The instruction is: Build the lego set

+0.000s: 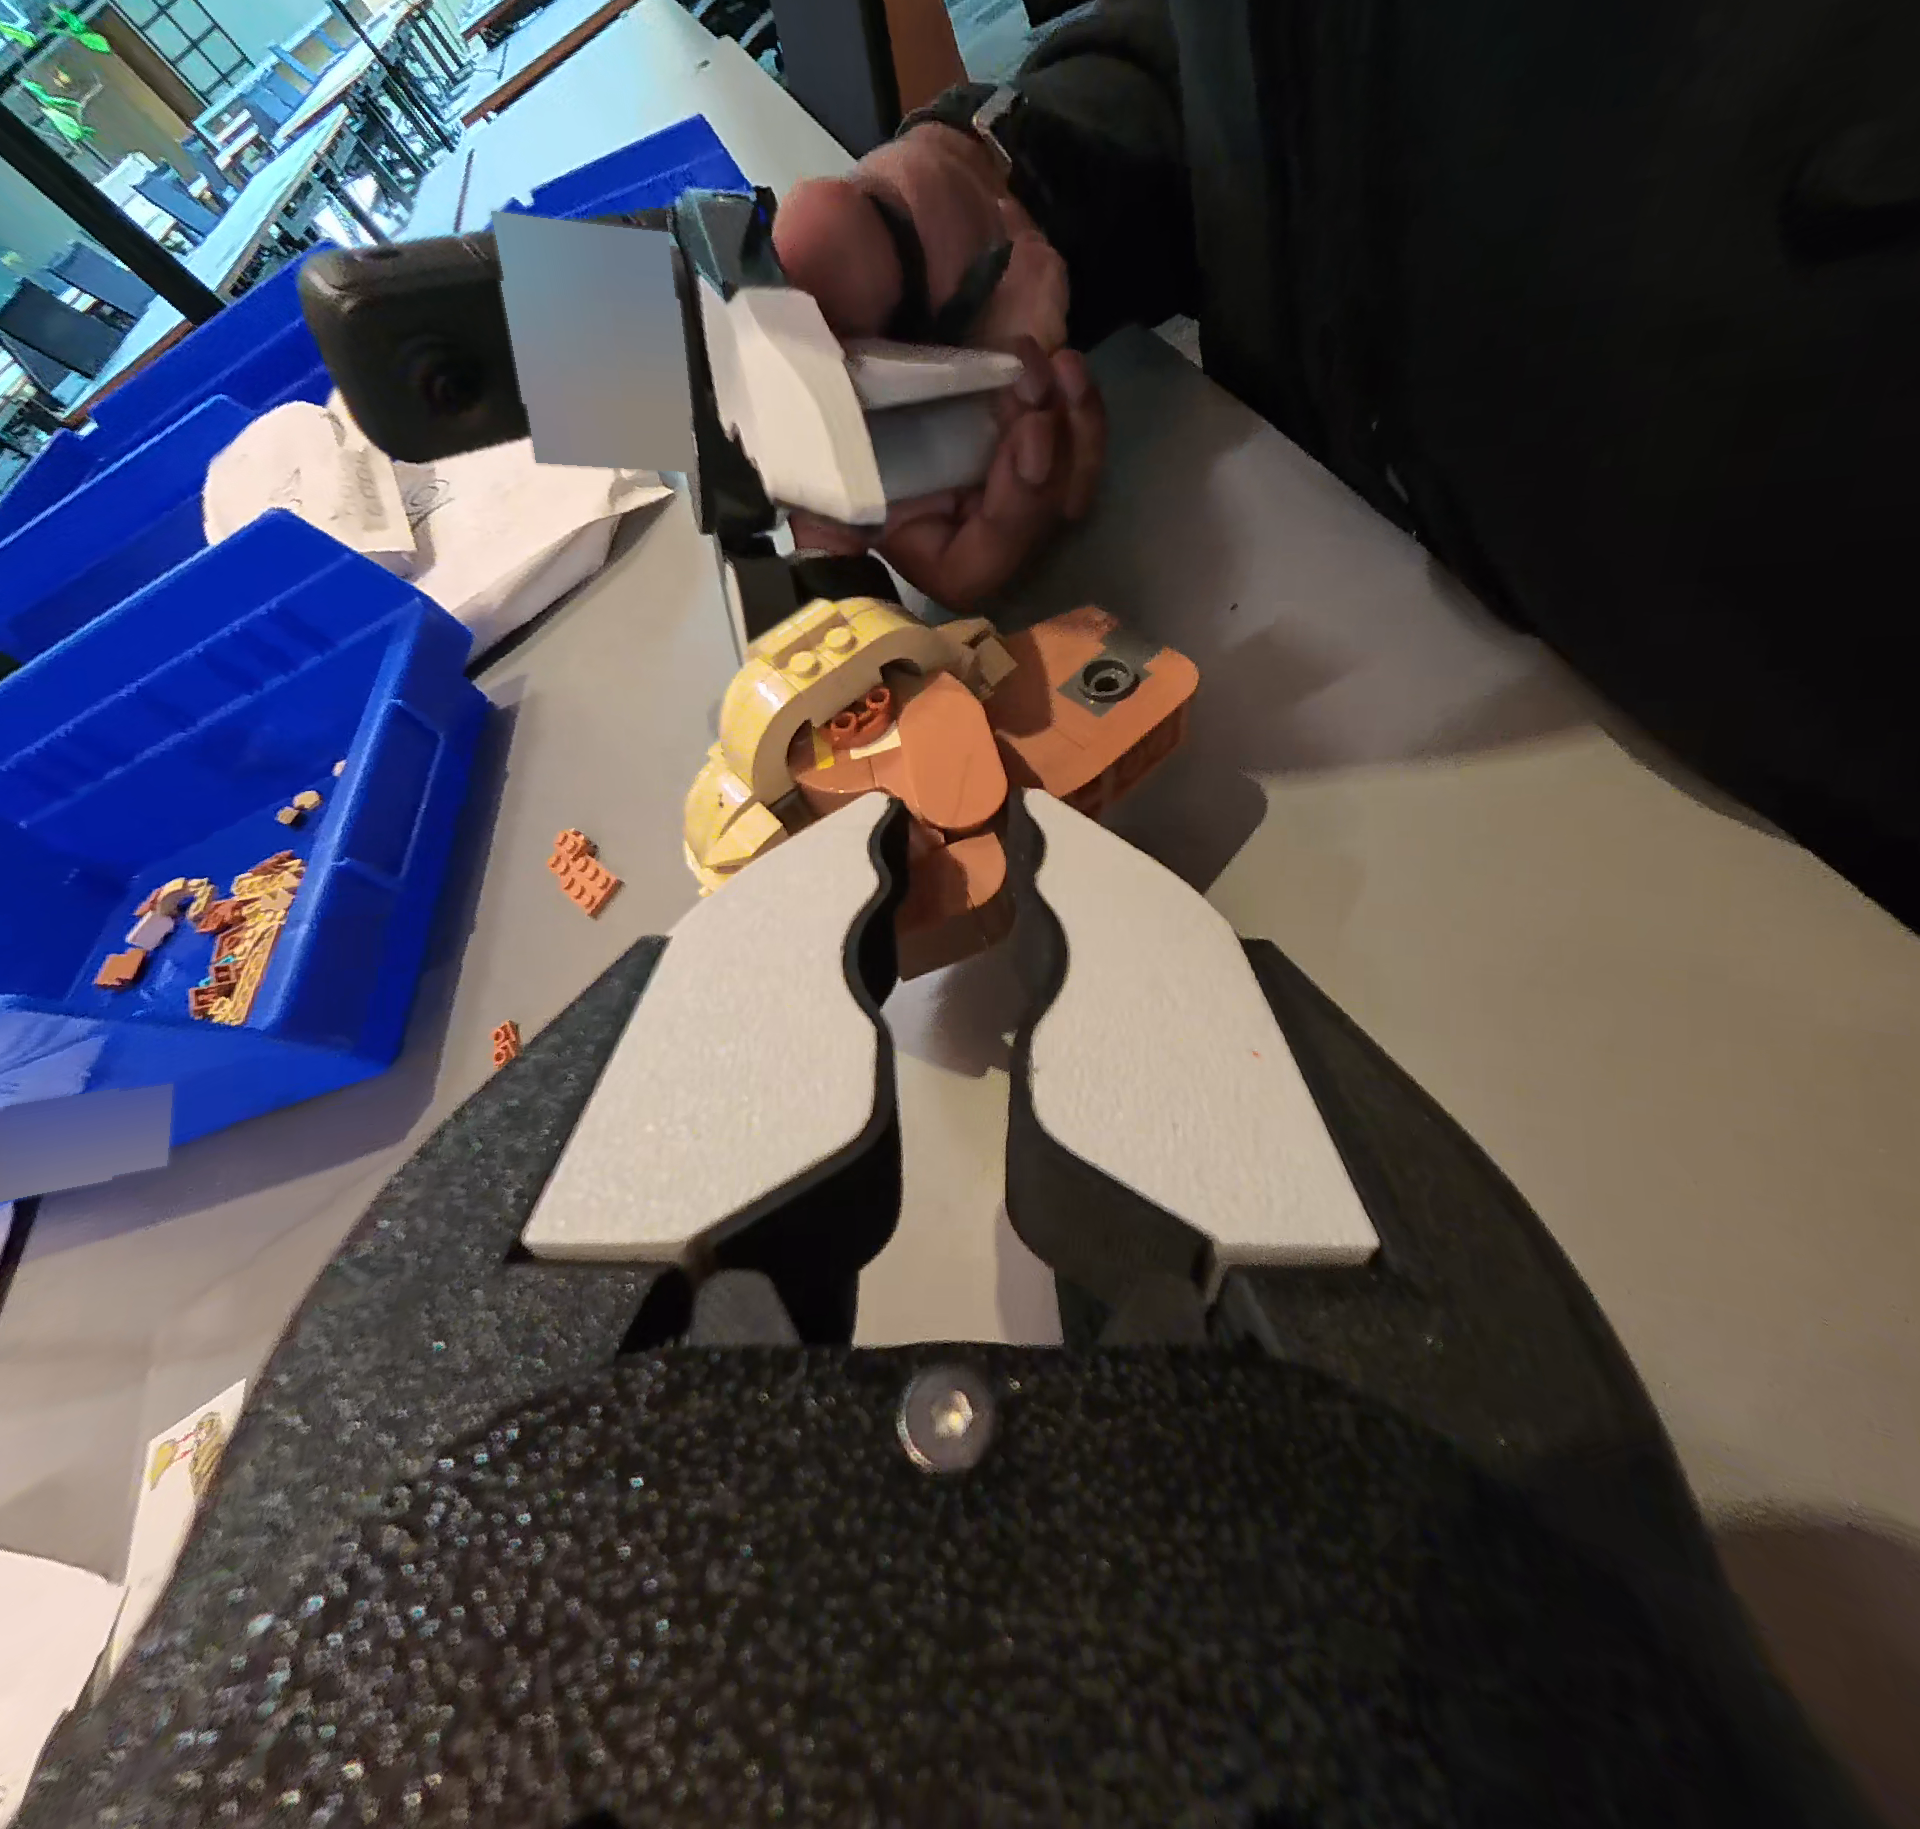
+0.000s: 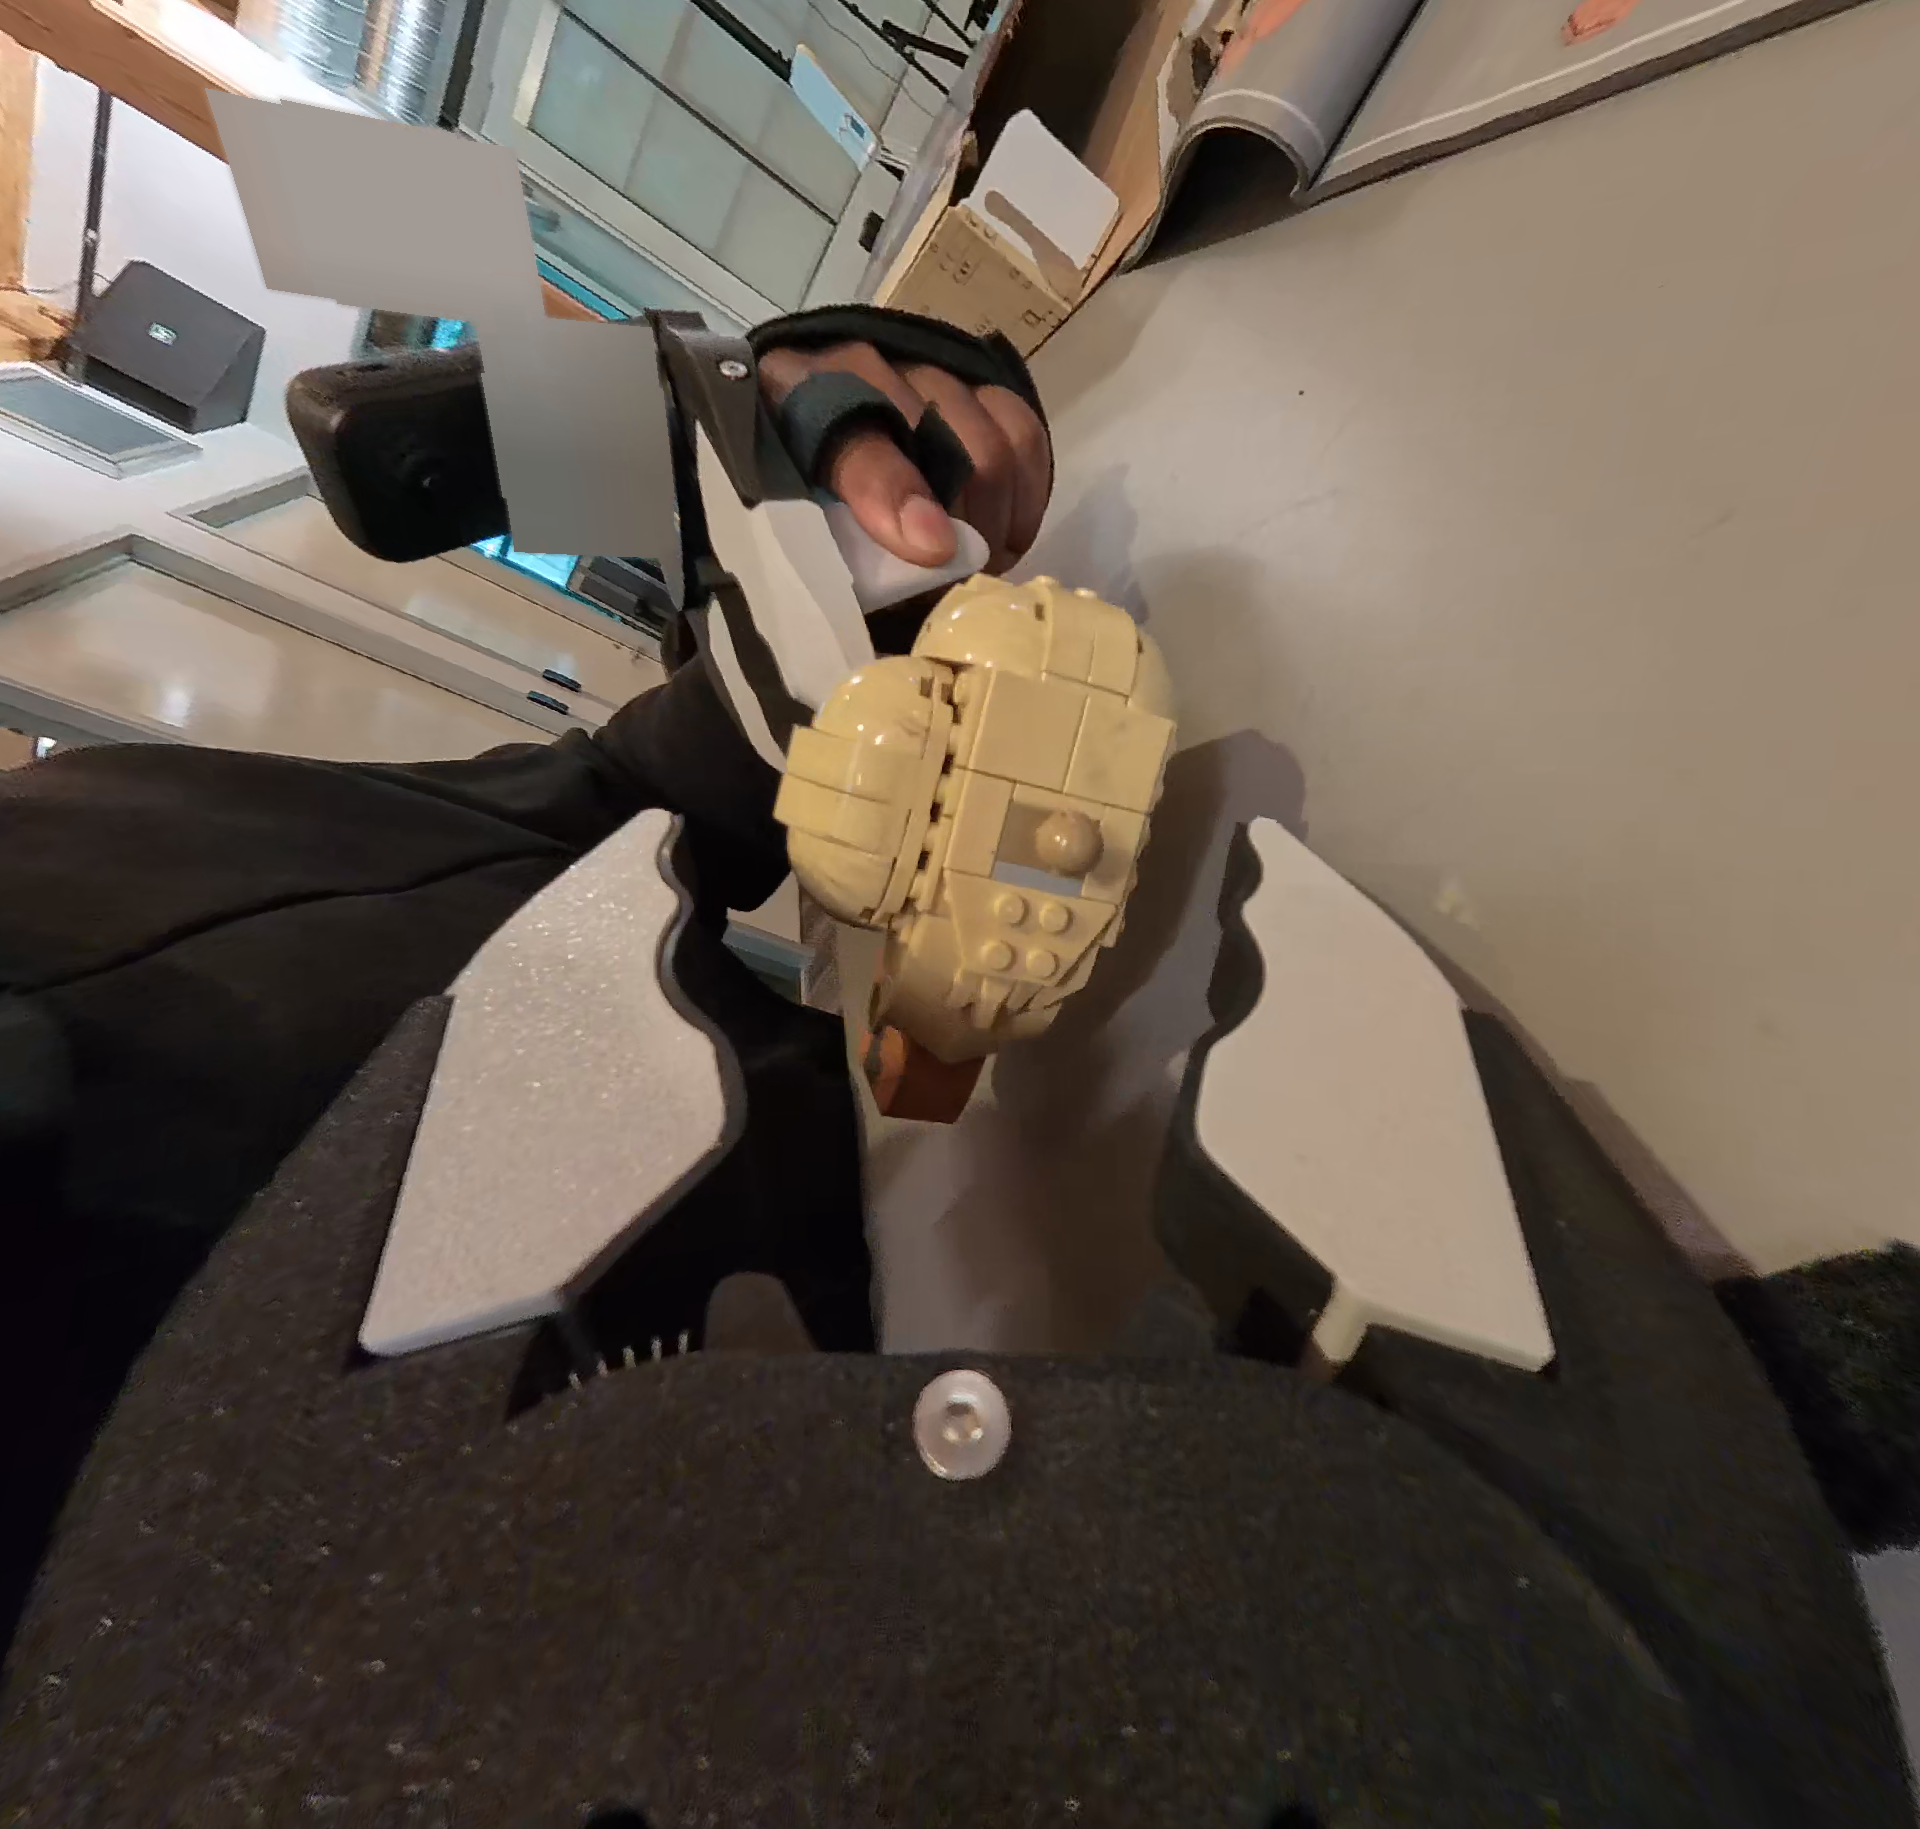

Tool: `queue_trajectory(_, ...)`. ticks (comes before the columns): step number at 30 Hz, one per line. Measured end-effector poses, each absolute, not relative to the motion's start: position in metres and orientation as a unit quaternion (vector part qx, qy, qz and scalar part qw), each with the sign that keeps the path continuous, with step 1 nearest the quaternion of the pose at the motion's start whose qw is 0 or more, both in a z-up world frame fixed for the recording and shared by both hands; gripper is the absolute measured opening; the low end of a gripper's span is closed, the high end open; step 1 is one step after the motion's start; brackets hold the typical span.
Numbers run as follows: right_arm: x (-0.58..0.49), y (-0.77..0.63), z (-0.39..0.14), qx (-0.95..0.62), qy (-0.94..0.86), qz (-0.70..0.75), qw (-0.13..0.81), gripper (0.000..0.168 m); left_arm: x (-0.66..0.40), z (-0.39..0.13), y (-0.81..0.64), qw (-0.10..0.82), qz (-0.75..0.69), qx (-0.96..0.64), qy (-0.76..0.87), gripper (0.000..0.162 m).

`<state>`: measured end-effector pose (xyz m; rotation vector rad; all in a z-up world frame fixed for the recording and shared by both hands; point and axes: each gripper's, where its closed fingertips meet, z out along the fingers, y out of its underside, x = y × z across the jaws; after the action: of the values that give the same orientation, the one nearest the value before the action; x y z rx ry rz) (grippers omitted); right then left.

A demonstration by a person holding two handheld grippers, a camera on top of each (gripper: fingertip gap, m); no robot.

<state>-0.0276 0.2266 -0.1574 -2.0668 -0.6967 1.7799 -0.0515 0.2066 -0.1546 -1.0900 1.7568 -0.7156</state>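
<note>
A lego model with a tan rounded part [image 1: 800, 699] and a reddish-brown part [image 1: 1101, 709] sits tilted at the grey table [image 1: 1403, 1000]. My left gripper [image 1: 956, 813] is shut on the brown part of the model. In the right wrist view the tan side of the model [image 2: 997, 792] faces me, and my right gripper [image 2: 961, 834] is open, its fingers wide apart on either side of the model without touching it. The left gripper also shows there [image 2: 800, 709], reaching the model from the far side. The right gripper shows above the model in the left wrist view [image 1: 790, 584].
Blue bins [image 1: 260, 657] stand at the left, one holding several loose brown and tan bricks [image 1: 229, 927]. A loose brown plate [image 1: 584, 870] and a small piece [image 1: 504, 1041] lie on the table. A white paper bag [image 1: 436, 522] lies behind. An open booklet [image 2: 1351, 65] and a cardboard box [image 2: 997, 252] lie farther off. The tips of one gripper are about 4 cm away from the tips of the other. The loose brown plate [image 1: 584, 870] lies some 12 cm from my right tips, 20 cm from my left tips.
</note>
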Motion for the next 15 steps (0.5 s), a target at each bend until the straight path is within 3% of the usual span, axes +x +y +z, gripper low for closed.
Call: queue_trajectory(15, -0.0288, 0.2241, -0.1627, -0.723, -0.27, 0.616, 0.156, 0.068, -0.0487, -0.155, 0.2038, 0.473, -0.262, -0.426, 0.725, 0.018)
